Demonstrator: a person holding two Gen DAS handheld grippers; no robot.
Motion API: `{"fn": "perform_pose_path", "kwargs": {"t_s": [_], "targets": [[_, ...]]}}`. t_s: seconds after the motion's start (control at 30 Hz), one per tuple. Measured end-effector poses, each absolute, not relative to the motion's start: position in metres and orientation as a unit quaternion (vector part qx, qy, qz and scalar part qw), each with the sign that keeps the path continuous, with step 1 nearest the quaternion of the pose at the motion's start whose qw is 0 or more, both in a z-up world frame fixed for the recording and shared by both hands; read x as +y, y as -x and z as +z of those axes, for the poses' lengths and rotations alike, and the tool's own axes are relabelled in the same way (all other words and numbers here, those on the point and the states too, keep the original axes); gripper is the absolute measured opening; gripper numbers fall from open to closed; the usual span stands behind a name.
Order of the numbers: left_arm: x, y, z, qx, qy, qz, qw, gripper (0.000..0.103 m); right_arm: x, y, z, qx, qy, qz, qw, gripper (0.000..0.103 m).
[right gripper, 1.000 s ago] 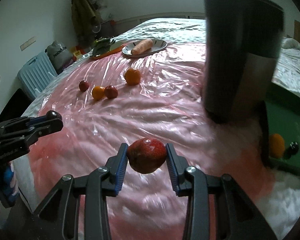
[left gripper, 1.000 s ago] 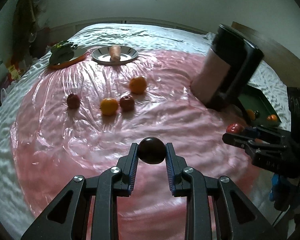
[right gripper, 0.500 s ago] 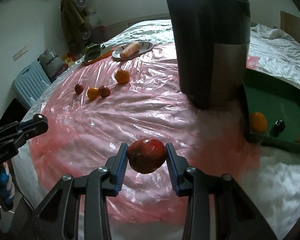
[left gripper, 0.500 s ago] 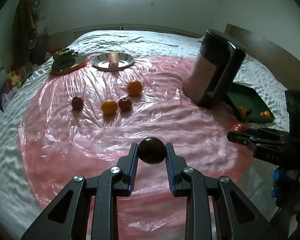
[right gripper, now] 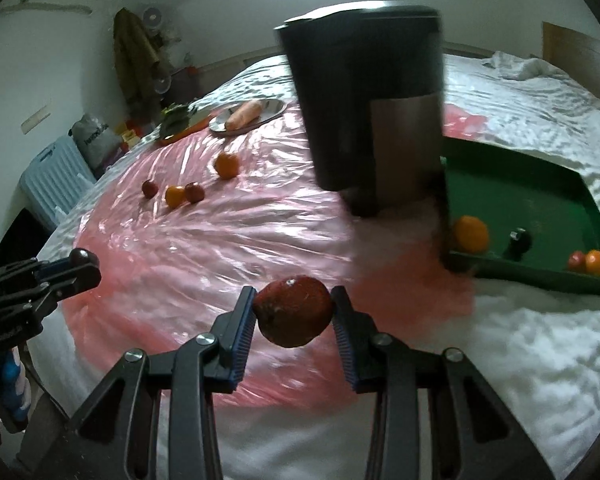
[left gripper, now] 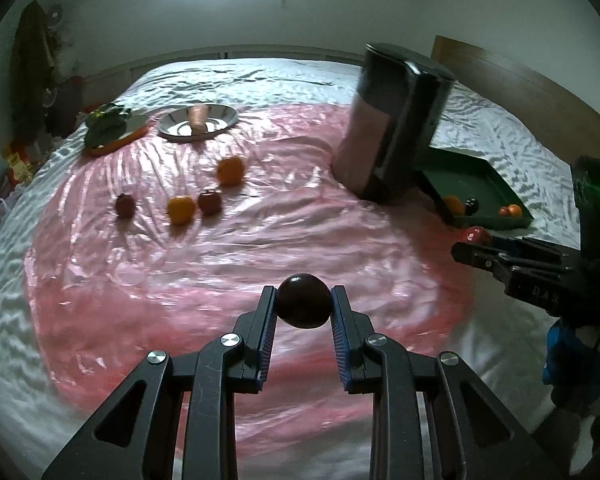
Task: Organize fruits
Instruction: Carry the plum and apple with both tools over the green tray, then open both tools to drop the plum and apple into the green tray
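Observation:
My left gripper [left gripper: 303, 304] is shut on a dark plum [left gripper: 303, 300], held above the pink plastic sheet [left gripper: 240, 248]. My right gripper [right gripper: 293, 312] is shut on a red strawberry-like fruit [right gripper: 293, 316]; in the left wrist view that red fruit [left gripper: 476, 235] shows at the right. A green tray [right gripper: 540, 196] at the right holds an orange [right gripper: 471, 233], a dark fruit [right gripper: 519, 242] and two small fruits [right gripper: 587, 261]. Several loose fruits lie at the far left of the sheet: an orange [left gripper: 230, 170], a small orange [left gripper: 181, 209] and two dark red ones [left gripper: 209, 201].
A tall black and steel bin [left gripper: 392, 136] stands between the sheet and the tray. A metal plate with a carrot [left gripper: 198, 120] and a board with greens [left gripper: 110, 128] lie at the far edge. A blue suitcase [right gripper: 56, 176] stands beside the bed.
Both grippers have drawn back and up from the bed, each still holding its fruit. The bin looks smaller and the green tray has come fully into the right wrist view.

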State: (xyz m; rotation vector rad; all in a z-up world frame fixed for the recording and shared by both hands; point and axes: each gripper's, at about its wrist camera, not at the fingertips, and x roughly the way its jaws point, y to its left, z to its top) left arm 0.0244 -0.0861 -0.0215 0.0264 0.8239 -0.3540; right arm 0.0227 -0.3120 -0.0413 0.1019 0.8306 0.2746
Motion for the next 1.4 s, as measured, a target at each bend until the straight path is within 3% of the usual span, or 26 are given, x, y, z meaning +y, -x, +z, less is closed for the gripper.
{"fn": "perform_pose_path", "kwargs": {"t_s": [0.53, 0.83, 1.07, 1.4], "targets": [[-0.229, -0.029, -0.017, 0.412, -0.065, -0.286, 0.863, 0.023, -0.465, 0.001, -0.045, 0.382, -0.095, 0.013, 0.919, 0.044], [-0.338, -0.083, -0.007, 0.397, -0.096, -0.328, 0.852, 0.023, -0.562, -0.037, -0.038, 0.360, -0.108, -0.042, 0.926, 0.044], [-0.404, -0.154, -0.031, 0.409, -0.121, -0.297, 0.854, 0.023, -0.612, -0.089, -0.049, 0.365, -0.107, -0.068, 0.922, 0.044], [-0.437, -0.198, -0.077, 0.430, -0.154, -0.258, 0.851, 0.023, -0.636, -0.133, -0.088, 0.392, -0.112, -0.070, 0.910, 0.044]]}}
